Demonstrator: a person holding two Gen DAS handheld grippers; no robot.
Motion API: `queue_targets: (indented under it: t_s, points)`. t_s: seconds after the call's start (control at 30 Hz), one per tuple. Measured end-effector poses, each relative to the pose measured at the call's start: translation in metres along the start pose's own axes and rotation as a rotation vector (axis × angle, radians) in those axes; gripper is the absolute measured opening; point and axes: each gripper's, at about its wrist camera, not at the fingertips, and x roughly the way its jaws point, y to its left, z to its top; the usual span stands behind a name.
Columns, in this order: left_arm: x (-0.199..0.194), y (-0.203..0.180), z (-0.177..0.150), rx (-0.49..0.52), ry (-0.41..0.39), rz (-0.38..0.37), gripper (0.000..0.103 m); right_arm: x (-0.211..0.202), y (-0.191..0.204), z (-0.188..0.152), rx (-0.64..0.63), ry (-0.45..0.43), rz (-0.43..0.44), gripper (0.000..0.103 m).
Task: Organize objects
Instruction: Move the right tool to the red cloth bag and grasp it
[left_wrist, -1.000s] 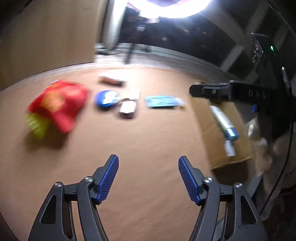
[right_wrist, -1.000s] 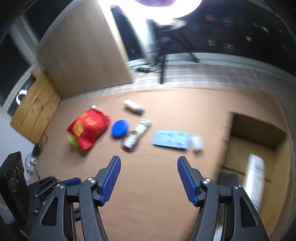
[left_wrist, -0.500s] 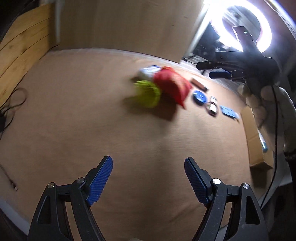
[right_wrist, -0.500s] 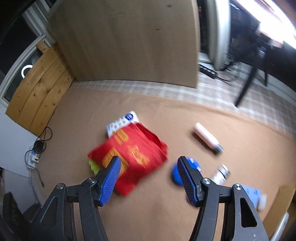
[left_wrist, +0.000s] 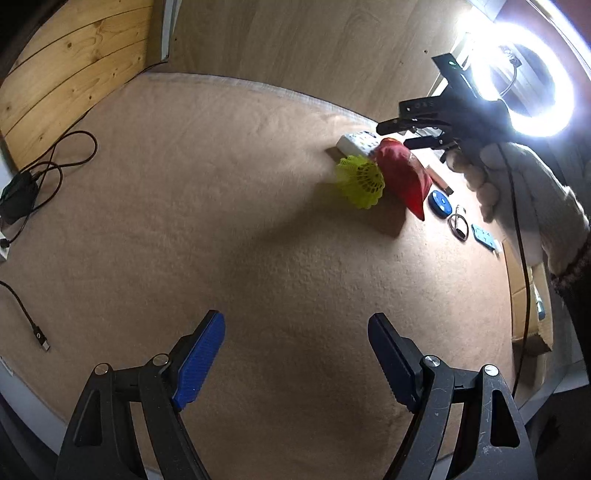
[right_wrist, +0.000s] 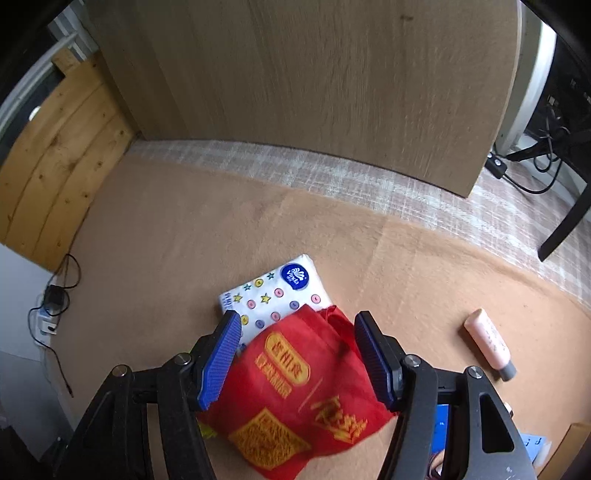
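A red fabric bag with yellow print lies on the tan carpet, partly over a white tissue pack with coloured dots. My right gripper hangs open just above the bag, a blue pad on either side of its top end, neither touching it. In the left wrist view the same red bag lies beside a yellow mesh item and the tissue pack. The right gripper, held by a gloved hand, hovers over them. My left gripper stands wide open over bare carpet, holding nothing.
A pink tube lies right of the bag. A blue round disc, a ring-shaped item and a blue card line up toward a cardboard box. Cables lie at the left. A wooden panel stands behind.
Both grippers swung left across the carpet. The right one came from mid-carpet to just over the red bag. The left one's jaws spread wider and now face bare carpet.
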Motion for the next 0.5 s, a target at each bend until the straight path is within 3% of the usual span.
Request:
queue_targets:
  t_s: [0.1, 0.23, 0.5]
  points:
    - [0.002, -0.001, -0.003, 0.002, 0.005, -0.002, 0.083, 0.010, -0.001, -0.001, 0.006, 0.045, -0.002, 0.060]
    - [0.004, -0.003, -0.002, 0.000, 0.004, -0.012, 0.083, 0.011, -0.012, -0.013, 0.051, 0.075, 0.061, 0.060]
    - [0.010, -0.028, 0.001, 0.048, 0.016, -0.042, 0.083, -0.002, -0.030, -0.057, 0.094, 0.089, 0.133, 0.059]
